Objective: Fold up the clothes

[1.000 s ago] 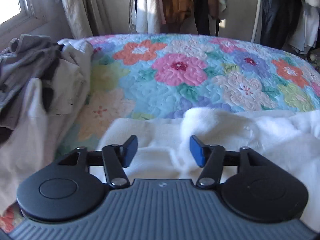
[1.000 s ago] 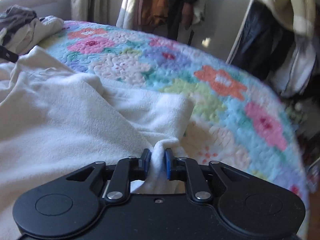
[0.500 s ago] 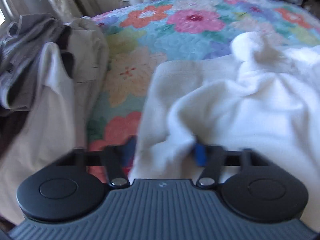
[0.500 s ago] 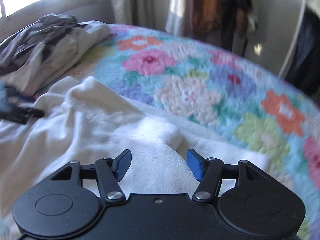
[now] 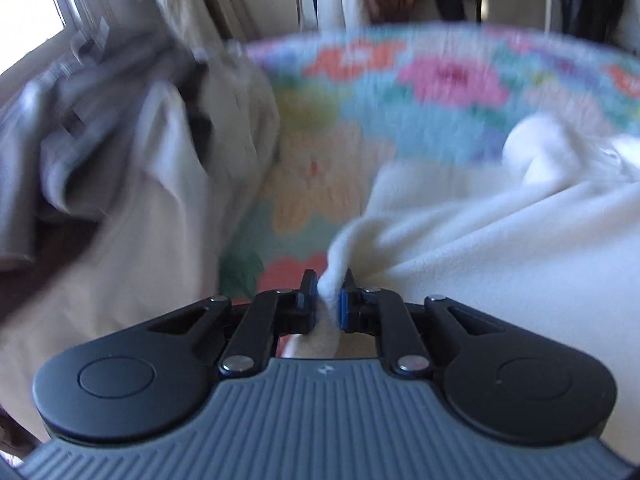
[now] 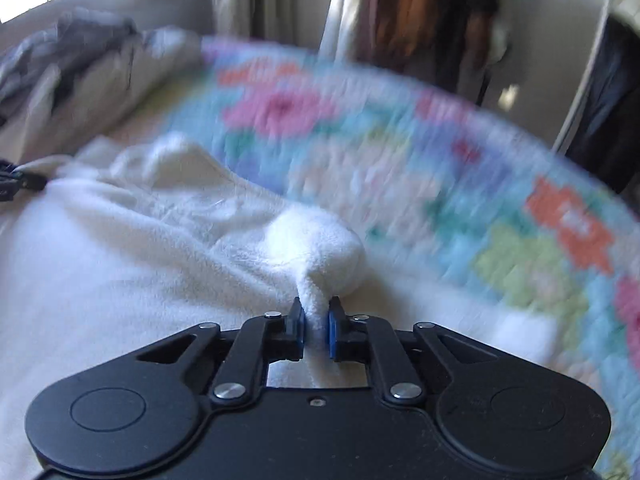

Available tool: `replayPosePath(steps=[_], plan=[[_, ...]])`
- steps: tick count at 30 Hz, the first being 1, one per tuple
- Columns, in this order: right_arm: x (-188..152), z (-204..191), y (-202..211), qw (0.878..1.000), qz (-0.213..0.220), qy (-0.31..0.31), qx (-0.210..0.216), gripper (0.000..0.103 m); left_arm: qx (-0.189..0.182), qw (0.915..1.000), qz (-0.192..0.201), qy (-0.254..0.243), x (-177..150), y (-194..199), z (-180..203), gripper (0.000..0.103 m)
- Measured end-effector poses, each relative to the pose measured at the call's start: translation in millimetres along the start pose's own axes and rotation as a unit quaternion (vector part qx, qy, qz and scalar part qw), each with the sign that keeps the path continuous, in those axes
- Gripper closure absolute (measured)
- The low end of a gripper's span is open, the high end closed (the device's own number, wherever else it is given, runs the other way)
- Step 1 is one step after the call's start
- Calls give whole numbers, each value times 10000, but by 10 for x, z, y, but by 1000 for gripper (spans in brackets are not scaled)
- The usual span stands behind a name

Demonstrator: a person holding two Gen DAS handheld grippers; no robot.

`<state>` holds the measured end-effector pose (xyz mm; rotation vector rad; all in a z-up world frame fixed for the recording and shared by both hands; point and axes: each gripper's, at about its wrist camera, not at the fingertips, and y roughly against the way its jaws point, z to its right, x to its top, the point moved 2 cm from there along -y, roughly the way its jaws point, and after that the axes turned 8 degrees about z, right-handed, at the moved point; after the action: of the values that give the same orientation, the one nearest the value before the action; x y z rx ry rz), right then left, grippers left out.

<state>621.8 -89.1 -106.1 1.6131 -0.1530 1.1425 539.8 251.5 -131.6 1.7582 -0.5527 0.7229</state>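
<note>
While the left gripper (image 5: 327, 294) pinches an edge of the white fleece (image 5: 500, 240), the gray clothes pile (image 5: 100, 152) sits at ten o'clock on the flowery quilt (image 5: 400, 92). In the right view, the right gripper (image 6: 316, 328) squeezes a bunched corner of the fleece. Lift both together, pull flat, keep clear of the pile.

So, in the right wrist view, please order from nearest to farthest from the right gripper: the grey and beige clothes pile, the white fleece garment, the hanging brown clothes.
1. White fleece garment, clamped in the right gripper.
2. Grey and beige clothes pile, far left on the bed.
3. Hanging brown clothes, beyond the bed, top centre.
</note>
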Motion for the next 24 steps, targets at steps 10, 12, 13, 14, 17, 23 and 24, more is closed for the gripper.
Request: replayPosePath(steps=[10, 12, 13, 14, 17, 23, 24], plan=[[-305, -35, 1036, 9944, 690, -282, -745, 45, -419, 9978, 428, 288, 62, 684, -12, 56], [-428, 39, 1234, 9926, 736, -671, -692, 45, -469, 9980, 299, 285, -5, 771, 11, 53], [-504, 66, 1325, 9913, 776, -824, -671, 45, -406, 9985, 210, 295, -71, 816, 9, 53], [-579, 94, 1416, 9897, 816, -976, -649, 45, -370, 9987, 156, 316, -139, 871, -3, 53], [-843, 183, 1602, 9845, 822, -1455, -539, 45, -521, 9967, 27, 618, -411, 1081, -118, 48], [-1213, 185, 1649, 9897, 416, -1135, -769, 45, -722, 9846, -421, 1534, -946, 1266, -473, 38], [-1269, 169, 1630, 9904, 355, -917, -967, 45, -788, 9764, -561, 1933, -1036, 1280, -559, 37]])
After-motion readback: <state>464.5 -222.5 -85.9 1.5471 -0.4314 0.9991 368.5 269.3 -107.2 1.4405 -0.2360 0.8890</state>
